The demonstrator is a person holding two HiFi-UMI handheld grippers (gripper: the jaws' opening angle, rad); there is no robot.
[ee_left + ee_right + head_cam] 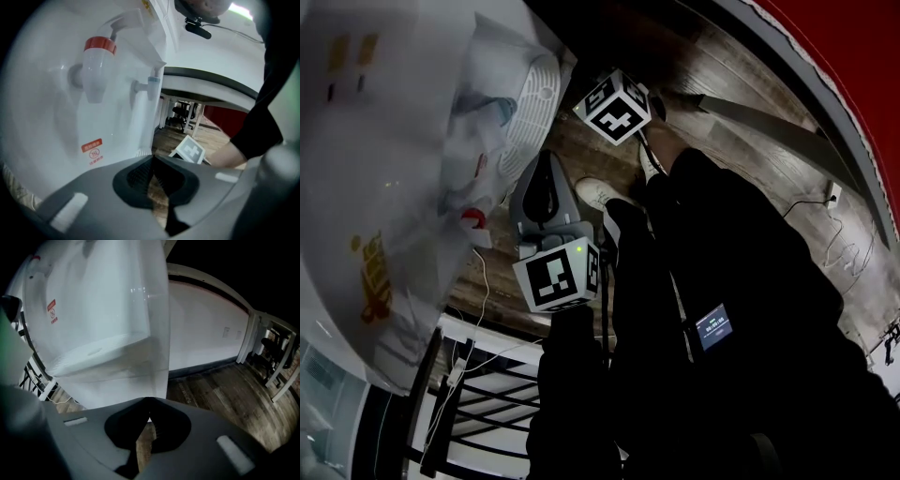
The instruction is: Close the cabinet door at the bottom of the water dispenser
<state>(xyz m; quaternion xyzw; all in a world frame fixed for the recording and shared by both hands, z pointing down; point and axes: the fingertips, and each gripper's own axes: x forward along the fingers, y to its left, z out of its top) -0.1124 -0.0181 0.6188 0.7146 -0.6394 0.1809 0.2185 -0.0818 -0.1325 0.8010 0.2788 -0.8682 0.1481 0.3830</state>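
Both claws shut, empty; left gripper (153, 158) faces the water dispenser (51, 126) taps (96, 70); right gripper (149, 416) sits just short of the cabinet door (117, 387), low on the dispenser's front. I'd push squarely with the closed right tips near the free edge.

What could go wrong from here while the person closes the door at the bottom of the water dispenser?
1. The left tool, jaws together, points close to the red tap; a careless swing may knock it.
2. A white cable runs beside the water dispenser, near the shoe; a step could catch it.
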